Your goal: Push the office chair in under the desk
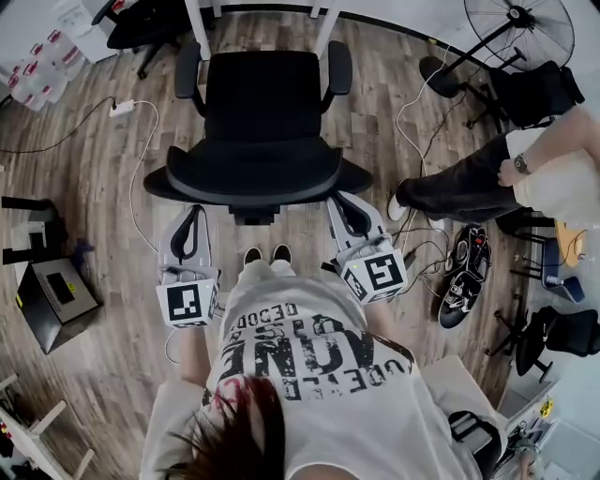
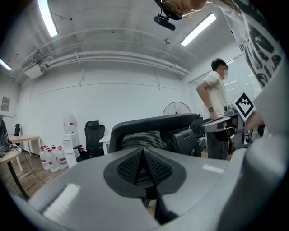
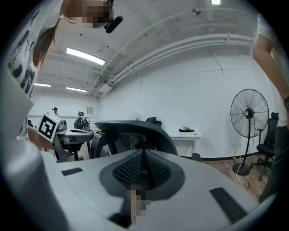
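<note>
Hovering just behind the office chair (image 1: 255, 103) — left claw (image 1: 193, 210) and right claw (image 1: 340, 200), both closed, empty.

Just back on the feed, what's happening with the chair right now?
A person stands behind the chair, the left gripper and right gripper both shut, empty, and near the backrest's two ends; whether they touch it is unclear. The chair faces the desk, its seat reaching the white legs, not yet pushed under.
</note>
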`<control>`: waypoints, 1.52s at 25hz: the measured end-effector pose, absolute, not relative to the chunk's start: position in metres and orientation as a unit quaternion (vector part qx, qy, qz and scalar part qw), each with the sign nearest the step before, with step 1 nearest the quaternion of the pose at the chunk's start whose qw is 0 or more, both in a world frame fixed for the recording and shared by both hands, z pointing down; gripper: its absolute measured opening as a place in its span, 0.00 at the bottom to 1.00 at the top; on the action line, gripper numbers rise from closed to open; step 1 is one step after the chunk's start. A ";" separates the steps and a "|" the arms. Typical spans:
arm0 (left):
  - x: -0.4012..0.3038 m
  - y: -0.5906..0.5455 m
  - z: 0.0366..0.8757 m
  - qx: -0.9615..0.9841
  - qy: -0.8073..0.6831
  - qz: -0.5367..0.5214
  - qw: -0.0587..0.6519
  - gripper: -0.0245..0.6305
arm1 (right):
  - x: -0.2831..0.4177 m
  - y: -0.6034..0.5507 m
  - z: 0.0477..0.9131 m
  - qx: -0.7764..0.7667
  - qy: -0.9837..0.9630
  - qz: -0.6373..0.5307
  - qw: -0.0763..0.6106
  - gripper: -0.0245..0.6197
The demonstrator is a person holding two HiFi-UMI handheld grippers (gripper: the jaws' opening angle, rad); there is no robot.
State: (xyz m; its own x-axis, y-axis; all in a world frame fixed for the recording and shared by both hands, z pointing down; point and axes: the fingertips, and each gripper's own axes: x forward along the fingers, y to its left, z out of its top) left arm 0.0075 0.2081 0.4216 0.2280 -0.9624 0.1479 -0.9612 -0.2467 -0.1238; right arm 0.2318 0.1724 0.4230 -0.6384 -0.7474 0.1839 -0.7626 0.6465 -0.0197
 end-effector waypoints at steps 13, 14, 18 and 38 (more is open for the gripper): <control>0.015 0.194 0.423 -0.820 0.561 -0.116 0.000 0.06 | 0.235 0.173 0.419 0.450 -0.887 0.049 0.088 0.09; 0.016 0.195 0.425 -0.821 0.558 -0.119 0.000 0.06 | 0.236 0.173 0.419 0.453 -0.886 0.049 0.090 0.09; 0.017 0.196 0.428 -0.825 0.552 -0.121 -0.001 0.06 | 0.240 0.173 0.421 0.461 -0.881 0.048 0.092 0.09; 0.022 0.201 0.482 -0.823 0.395 -0.388 0.127 0.29 | 0.232 0.180 0.478 0.320 -0.856 -0.139 0.382 0.28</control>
